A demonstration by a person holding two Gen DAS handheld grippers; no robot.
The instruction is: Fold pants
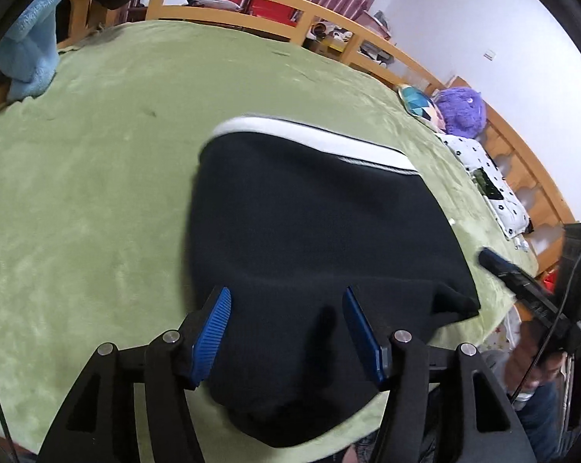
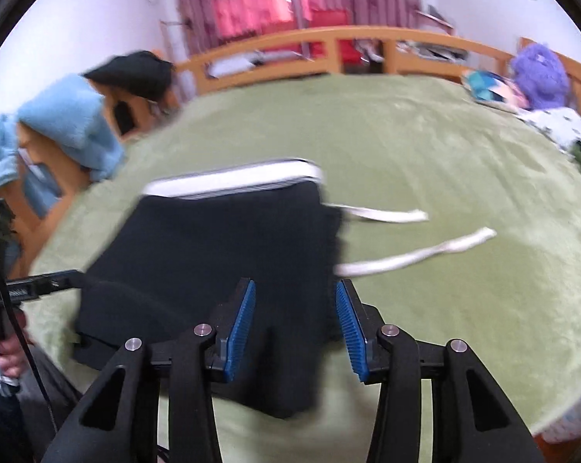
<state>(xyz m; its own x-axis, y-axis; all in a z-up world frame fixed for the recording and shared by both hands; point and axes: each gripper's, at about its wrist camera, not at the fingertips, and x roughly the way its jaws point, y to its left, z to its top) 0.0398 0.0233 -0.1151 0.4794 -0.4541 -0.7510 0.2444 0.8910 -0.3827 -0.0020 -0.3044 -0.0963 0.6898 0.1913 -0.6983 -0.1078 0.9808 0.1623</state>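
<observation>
Left wrist — pants lie between spread fingers.

Black pants with white waistband, white drawstrings; green blanket; blue finger pads; far ahead: light-blue towel, purple plush, red-striped curtains.

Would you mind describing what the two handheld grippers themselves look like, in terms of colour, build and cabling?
Both match: the left gripper and right gripper have matte black angular linkage arms with triangular cut-outs, silver round pivot pins, and blue ribbed finger pads. Seen from the left view, the right gripper's body trails a thin black cable.
</observation>
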